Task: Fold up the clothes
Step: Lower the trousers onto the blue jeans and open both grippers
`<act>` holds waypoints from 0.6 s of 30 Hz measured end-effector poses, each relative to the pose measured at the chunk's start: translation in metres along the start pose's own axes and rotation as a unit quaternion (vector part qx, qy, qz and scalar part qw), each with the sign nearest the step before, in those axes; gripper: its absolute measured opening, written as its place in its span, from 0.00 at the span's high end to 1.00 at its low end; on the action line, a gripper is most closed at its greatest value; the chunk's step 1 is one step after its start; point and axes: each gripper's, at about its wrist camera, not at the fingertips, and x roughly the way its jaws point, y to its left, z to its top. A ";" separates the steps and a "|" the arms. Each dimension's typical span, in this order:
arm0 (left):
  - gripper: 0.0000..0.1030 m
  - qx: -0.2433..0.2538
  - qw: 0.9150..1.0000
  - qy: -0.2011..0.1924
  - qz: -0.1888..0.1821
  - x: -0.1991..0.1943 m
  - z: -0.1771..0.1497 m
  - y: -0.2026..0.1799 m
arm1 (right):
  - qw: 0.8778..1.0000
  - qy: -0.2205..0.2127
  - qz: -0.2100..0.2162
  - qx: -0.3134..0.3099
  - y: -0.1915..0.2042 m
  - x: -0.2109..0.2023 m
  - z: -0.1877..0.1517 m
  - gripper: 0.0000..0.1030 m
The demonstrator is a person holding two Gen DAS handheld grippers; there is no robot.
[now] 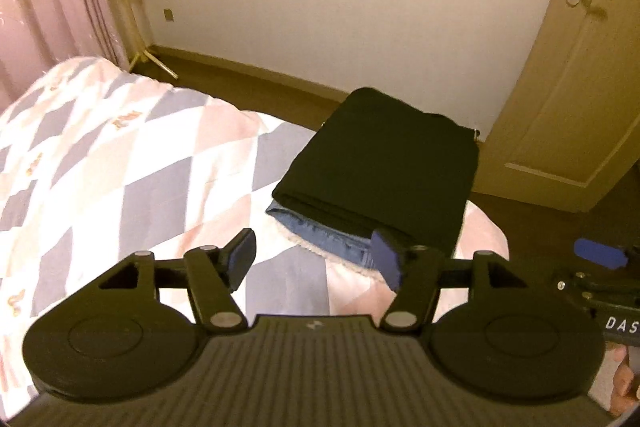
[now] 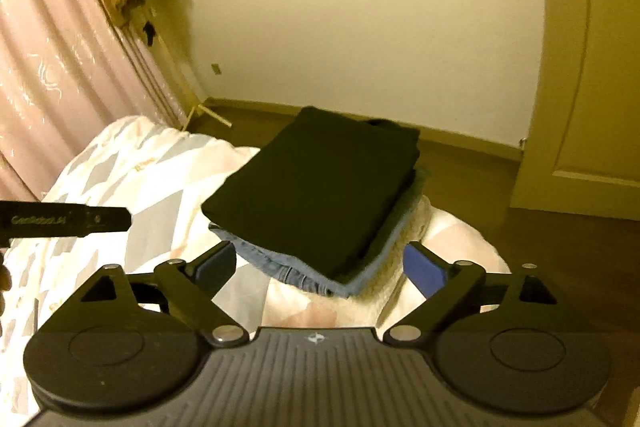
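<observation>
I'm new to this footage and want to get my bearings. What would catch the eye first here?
A folded black garment lies on top of folded jeans, stacked at the corner of a bed with a diamond-patterned quilt. Both grippers, left and right, hover open just before the stack, holding nothing. Behind are a pink curtain on the left and a door on the right.
</observation>
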 end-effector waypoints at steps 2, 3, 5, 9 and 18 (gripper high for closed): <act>0.36 0.000 1.000 -0.011 -0.001 -0.026 -0.008 -0.001 | 1.000 -0.012 -0.003 0.008 0.005 -0.024 -0.006 0.04; 0.35 0.001 1.000 -0.017 -0.002 -0.036 -0.012 -0.002 | 1.000 -0.017 -0.003 0.013 0.007 -0.035 -0.009 0.02; 0.34 0.003 1.000 -0.027 -0.005 -0.055 -0.019 -0.004 | 0.999 -0.021 -0.003 0.024 0.010 -0.053 -0.016 0.02; 0.25 0.002 0.999 -0.039 -0.006 -0.088 -0.037 -0.010 | 0.999 -0.017 -0.006 0.036 0.015 -0.084 -0.031 0.02; 0.11 -0.004 0.999 -0.045 0.001 -0.127 -0.081 -0.011 | 0.998 0.017 -0.058 0.021 0.037 -0.125 -0.056 0.02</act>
